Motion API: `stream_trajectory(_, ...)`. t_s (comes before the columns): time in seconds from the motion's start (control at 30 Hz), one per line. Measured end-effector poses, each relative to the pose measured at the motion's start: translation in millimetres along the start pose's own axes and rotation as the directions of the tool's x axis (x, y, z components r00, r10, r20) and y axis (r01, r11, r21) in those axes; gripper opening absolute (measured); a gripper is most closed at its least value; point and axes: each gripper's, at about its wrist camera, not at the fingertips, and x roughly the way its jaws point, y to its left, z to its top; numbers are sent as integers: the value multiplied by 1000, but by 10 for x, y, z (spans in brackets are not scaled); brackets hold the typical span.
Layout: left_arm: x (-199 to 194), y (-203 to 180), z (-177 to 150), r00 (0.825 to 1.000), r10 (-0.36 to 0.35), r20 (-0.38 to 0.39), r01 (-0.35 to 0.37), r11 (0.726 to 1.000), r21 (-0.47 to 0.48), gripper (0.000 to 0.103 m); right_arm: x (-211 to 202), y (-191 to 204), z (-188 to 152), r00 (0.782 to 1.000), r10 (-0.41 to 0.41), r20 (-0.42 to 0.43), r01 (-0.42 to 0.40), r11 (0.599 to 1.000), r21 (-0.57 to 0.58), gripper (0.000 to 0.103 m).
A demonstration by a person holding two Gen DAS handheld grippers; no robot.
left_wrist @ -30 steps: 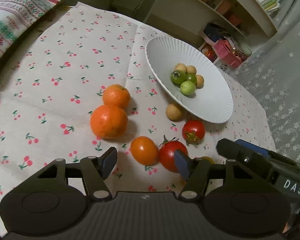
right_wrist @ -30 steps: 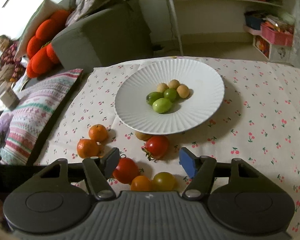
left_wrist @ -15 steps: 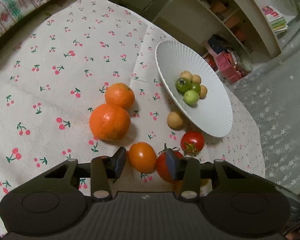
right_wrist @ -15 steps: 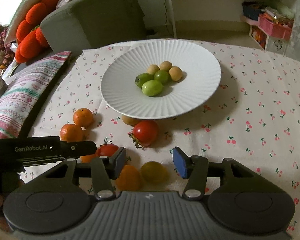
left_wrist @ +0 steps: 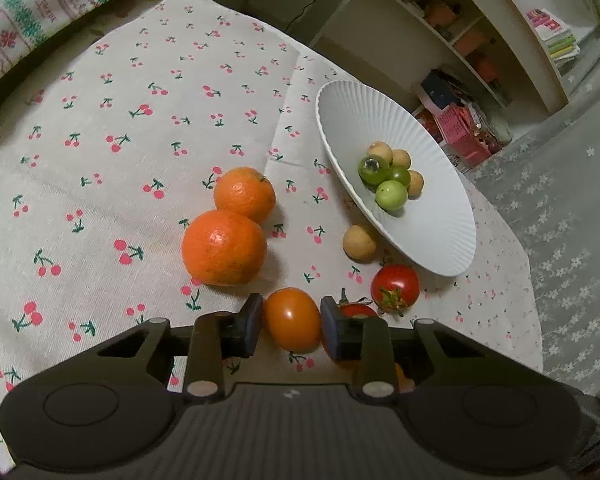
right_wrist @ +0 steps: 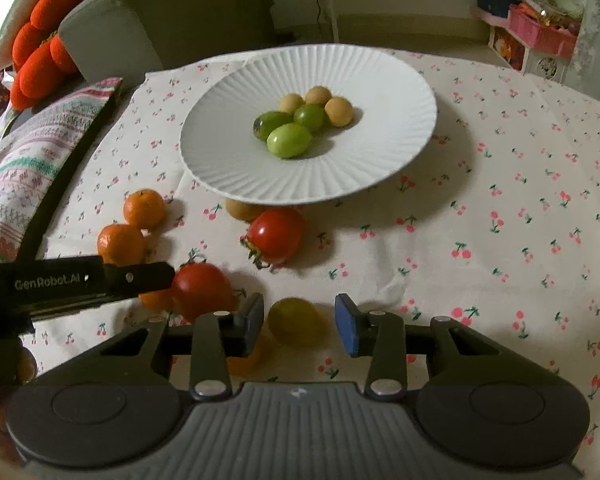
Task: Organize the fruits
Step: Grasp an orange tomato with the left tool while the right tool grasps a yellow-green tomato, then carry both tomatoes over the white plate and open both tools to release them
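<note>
Though gripper-flanked (left_wrist: pixel 292 326), orange tomato (left_wrist: pixel 293 318) lengthwise crosswise.

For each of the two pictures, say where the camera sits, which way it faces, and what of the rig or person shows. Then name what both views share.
Left wrist: sits on the left gripper, looking down along its fingers, which have just been closing around the orange tomato.
Right wrist: sits on the right gripper, angled down; its jaws, just closing, flank the yellow tomato; the left gripper enters at left.
Shared: white plate, two oranges, red tomatoes, cherry-print cloth.
</note>
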Motion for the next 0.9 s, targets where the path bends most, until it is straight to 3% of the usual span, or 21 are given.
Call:
stream_trajectory(0.1,12,-32,-3,1000,9,8,-9,1000,23,16,33,42,-19,1000,-19,-9,19,1000,-18,29)
stream_trajectory(0.47,-79,-36,25,1000,-19,-2,19,1000,10,14,-62,29,35,1000,-3,29,3,1000,-13,28)
stream_trajectory(0.9,-296,-199,154,996,-56,69,53,998,38,14,-294,-97,161,989,5,149,-9,1000,30,28)
